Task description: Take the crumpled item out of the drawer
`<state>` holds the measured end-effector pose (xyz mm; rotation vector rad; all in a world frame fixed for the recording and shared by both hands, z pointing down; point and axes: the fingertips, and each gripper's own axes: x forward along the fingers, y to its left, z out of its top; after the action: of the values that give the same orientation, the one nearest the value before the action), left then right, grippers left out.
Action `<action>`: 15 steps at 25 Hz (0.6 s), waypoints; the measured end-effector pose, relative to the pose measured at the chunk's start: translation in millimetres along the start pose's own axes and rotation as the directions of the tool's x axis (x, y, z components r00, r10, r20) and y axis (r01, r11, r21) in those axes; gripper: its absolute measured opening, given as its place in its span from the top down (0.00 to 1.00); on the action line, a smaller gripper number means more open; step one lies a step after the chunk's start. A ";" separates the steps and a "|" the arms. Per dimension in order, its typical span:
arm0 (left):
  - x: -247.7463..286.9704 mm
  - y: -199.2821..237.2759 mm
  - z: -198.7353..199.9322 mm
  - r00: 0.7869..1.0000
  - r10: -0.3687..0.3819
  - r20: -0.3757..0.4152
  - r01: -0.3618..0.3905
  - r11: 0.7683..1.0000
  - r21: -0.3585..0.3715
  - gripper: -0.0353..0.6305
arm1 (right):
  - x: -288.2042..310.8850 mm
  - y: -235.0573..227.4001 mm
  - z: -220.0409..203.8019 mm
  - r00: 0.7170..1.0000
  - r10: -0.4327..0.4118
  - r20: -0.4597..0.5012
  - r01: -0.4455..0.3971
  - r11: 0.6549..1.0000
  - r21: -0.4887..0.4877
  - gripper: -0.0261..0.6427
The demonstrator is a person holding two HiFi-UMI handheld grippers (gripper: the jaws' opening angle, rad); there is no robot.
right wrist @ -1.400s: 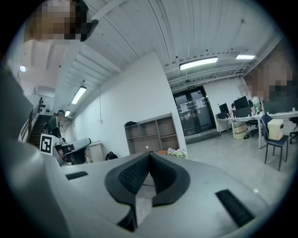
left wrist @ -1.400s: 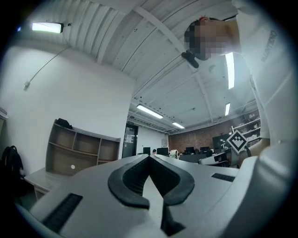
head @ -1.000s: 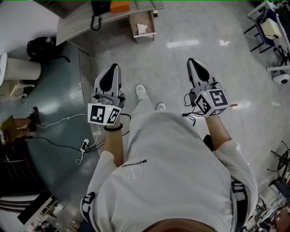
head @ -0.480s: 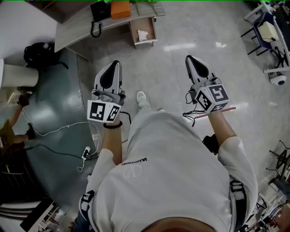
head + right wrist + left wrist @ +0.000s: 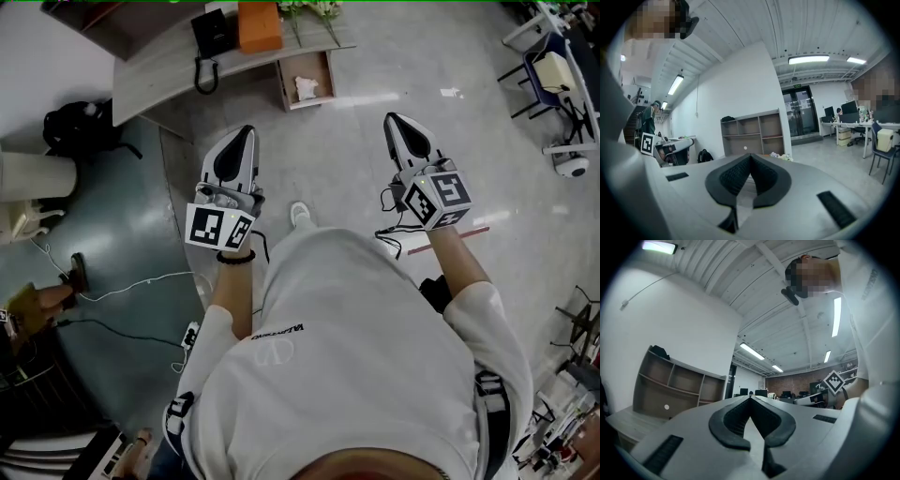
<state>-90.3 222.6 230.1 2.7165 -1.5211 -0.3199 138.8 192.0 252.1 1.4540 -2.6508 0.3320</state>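
Observation:
In the head view an open wooden drawer (image 5: 306, 80) juts out from under a grey desk (image 5: 169, 64), far ahead of me. A white crumpled item (image 5: 307, 89) lies inside it. My left gripper (image 5: 246, 131) is held out in front of the body, shut and empty, well short of the drawer. The right gripper (image 5: 391, 118) is level with it at the right, also shut and empty. In the left gripper view the left gripper (image 5: 750, 398) has its pads meeting at the tips. The right gripper (image 5: 750, 154) looks the same in the right gripper view. Neither gripper view shows the drawer.
An orange box (image 5: 260, 25), a black phone (image 5: 214, 33) and flowers (image 5: 309, 11) sit on the desk. A black backpack (image 5: 75, 127) and loose cables (image 5: 141, 281) lie on the floor at left. A chair (image 5: 555, 66) stands far right. A brown shelf unit (image 5: 752, 133) lines the wall.
The person has walked toward the desk, so the desk and drawer sit lower and nearer in the head view. Both grippers travelled along, still shut and empty.

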 end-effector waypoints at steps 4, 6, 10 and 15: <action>18.5 28.8 -11.4 0.999 -0.041 -0.020 0.041 0.999 -0.023 0.95 | 35.5 2.7 -2.5 0.999 -0.038 -0.037 0.037 0.999 -0.024 0.96; 27.3 37.2 -18.8 0.997 -0.065 -0.034 0.064 0.997 -0.033 0.95 | 49.9 6.7 -6.3 0.998 -0.040 -0.056 0.038 0.999 -0.028 0.96; 39.8 49.7 -33.0 0.995 -0.082 -0.056 0.079 0.995 -0.058 0.95 | 71.2 9.9 -16.5 0.995 -0.039 -0.090 0.038 0.999 -0.012 0.96; 51.2 59.6 -50.9 0.993 -0.078 -0.085 0.071 0.994 -0.079 0.95 | 87.9 -2.1 -19.2 0.994 -0.056 -0.095 0.059 0.998 0.022 0.96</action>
<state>-105.2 143.3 277.7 2.6952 -1.3601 -0.2504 92.9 123.4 287.9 1.4800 -2.5349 0.4189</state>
